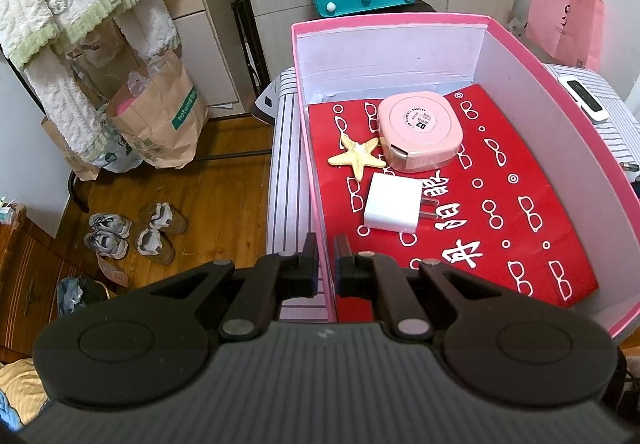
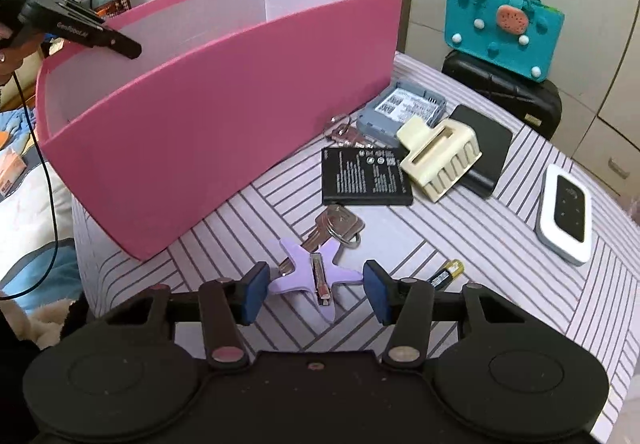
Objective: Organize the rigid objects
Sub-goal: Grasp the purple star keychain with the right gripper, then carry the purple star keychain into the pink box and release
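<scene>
The left gripper [image 1: 326,264] pinches the near-left wall of the pink box [image 1: 560,111], one finger outside and one inside, the jaws narrowed onto the cardboard. Inside the box, on a red printed sheet [image 1: 500,211], lie a cream starfish clip [image 1: 357,157], a pink square tape measure [image 1: 420,129] just right of it and touching its arm, and a white plug charger [image 1: 391,203] nearer the camera. In the right wrist view the box stands at the left on the striped cloth [image 2: 500,284]. The right gripper [image 2: 316,290] hangs wide open, holding nothing, its blue pads on either side of a lilac star hair clip [image 2: 312,268] that lies partly over a silver key [image 2: 334,226]. Beyond sit a flat black battery [image 2: 366,175], a cream claw clip [image 2: 438,153] and, further right, a white pocket router [image 2: 566,211].
</scene>
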`<action>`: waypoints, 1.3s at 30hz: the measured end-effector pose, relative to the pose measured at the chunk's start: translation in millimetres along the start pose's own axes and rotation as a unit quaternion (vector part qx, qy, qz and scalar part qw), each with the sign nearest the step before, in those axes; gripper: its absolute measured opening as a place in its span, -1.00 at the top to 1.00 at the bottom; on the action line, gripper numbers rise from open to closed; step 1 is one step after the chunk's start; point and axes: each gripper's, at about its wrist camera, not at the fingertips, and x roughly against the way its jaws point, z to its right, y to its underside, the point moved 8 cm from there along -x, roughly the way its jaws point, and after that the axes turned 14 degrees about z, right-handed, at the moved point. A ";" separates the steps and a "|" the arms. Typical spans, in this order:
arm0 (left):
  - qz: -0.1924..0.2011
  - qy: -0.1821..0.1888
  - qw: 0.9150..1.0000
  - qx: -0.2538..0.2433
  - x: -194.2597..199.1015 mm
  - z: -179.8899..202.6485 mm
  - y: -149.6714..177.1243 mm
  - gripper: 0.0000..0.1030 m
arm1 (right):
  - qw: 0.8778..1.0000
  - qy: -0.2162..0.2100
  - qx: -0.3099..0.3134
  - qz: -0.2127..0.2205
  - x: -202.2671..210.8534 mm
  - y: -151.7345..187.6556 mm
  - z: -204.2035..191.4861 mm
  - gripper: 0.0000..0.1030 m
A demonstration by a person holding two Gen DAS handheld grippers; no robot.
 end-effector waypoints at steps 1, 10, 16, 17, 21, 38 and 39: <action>0.000 0.001 1.000 -0.001 -0.2 0.2 0.0 0.88 | 1.000 0.000 0.000 0.002 2.1 -2.5 0.5 -0.10; 0.003 0.008 1.000 -0.003 0.6 -2.0 1.1 0.88 | 1.000 0.009 0.005 0.028 22.9 -28.8 2.3 -0.10; -0.003 0.009 1.000 -0.003 0.6 -2.4 0.7 0.88 | 0.997 0.001 0.028 0.073 44.2 -75.0 -4.9 -0.10; -0.004 0.009 1.000 -0.003 0.7 -2.3 0.4 0.88 | 0.996 -0.004 0.033 0.082 46.9 -84.4 -7.8 -0.10; -0.001 0.010 1.000 0.001 1.6 -3.4 0.4 0.89 | 0.991 -0.035 0.057 0.111 51.0 -119.2 -26.5 -0.10; -0.011 0.023 0.999 -0.027 2.1 -2.5 -0.9 0.88 | 0.977 -0.084 0.188 -0.057 -92.2 -129.8 -96.7 -0.10; -0.013 0.022 0.999 -0.032 1.8 -1.9 -1.0 0.88 | 0.976 -0.075 0.190 -0.069 -97.6 -128.9 -95.0 -0.10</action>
